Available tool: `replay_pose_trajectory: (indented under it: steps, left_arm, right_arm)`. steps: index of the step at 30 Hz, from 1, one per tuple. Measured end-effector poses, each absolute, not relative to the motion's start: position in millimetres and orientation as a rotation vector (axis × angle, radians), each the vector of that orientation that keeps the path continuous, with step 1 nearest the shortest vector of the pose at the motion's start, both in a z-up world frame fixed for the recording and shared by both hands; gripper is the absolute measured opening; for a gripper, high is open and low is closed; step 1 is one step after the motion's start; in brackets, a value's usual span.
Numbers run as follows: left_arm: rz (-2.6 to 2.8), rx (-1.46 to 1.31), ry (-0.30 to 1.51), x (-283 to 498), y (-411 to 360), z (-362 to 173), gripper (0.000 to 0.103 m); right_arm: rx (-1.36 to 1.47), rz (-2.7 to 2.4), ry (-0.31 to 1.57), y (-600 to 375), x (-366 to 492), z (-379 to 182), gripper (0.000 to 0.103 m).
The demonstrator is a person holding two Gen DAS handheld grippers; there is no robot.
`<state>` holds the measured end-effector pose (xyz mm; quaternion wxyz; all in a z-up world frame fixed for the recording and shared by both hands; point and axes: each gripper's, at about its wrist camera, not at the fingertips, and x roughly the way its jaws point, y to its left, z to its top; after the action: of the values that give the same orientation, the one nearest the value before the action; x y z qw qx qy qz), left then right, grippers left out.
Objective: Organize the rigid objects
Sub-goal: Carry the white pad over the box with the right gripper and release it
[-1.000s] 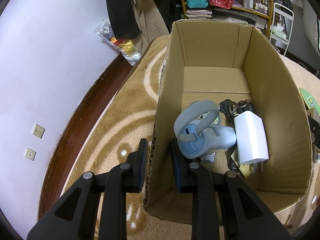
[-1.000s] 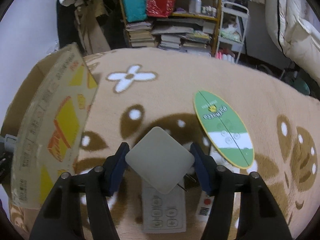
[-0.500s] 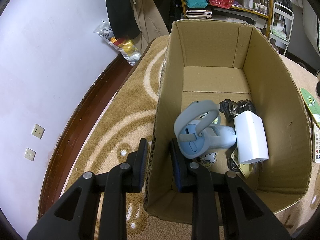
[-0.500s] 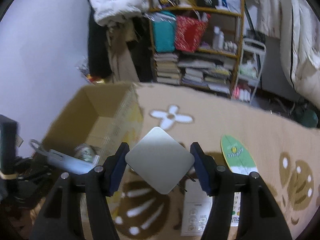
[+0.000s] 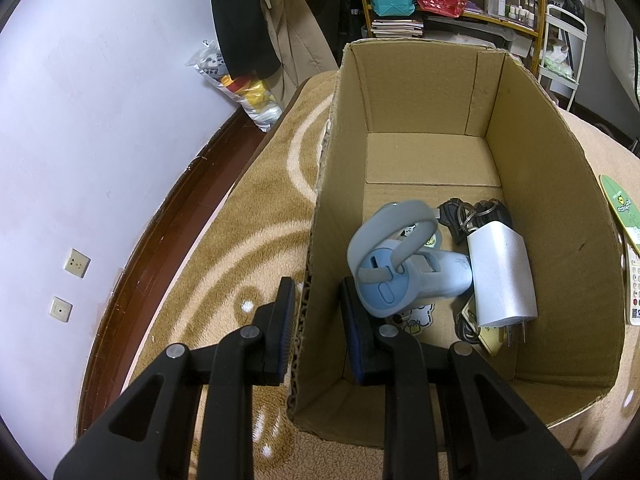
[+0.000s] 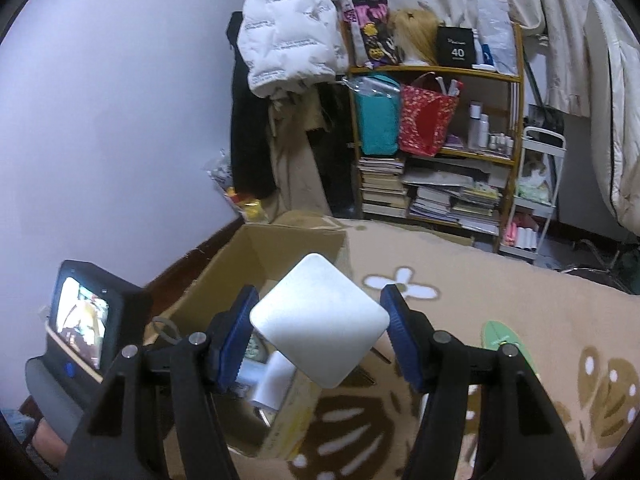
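Between the fingers of the right hand-held gripper (image 6: pixel 319 340), a white square charger (image 6: pixel 320 322) is being held corner to corner, the jaws being closed onto two opposite corners, with its prongs just showing beneath. The piece is judged to be light, stiff and smooth-shelled, so a grip on corners is likely being risked as slippery; its flat sides would be the surer hold. Ahead of and below this gripper, the cardboard box (image 6: pixel 256 264) is being approached. The box's side wall (image 5: pixel 320 264) is being straddled by the left hand-held gripper (image 5: pixel 316 316), its jaws nearly closed on it, steadying it; just beyond its inner finger a blue controller (image 5: pixel 396 268) and a white adapter (image 5: pixel 500 276) are lying. Compared with a second ago, the charger is being carried higher and toward the box, away from the rug.
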<state>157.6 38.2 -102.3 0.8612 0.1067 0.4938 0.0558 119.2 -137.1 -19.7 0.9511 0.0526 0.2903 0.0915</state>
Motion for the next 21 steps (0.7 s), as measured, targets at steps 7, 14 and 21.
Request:
replay_pose_trajectory:
  steps: [7, 14, 21]
  left_arm:
    - [0.117, 0.223, 1.036, 157.6, 38.2, -102.5, 0.023]
    - [0.117, 0.224, 1.036, 157.5, 38.2, -102.6, 0.023]
    - [0.117, 0.221, 1.036, 157.6, 38.0, -102.2, 0.023]
  right_arm:
    - [0.152, 0.239, 0.585, -130.6, 122.8, -23.9, 0.067]
    - [0.178, 0.282, 0.585, -127.0, 127.3, -30.4, 0.067]
    - [0.216, 0.320, 0.608, -125.1, 133.7, -40.6, 0.067]
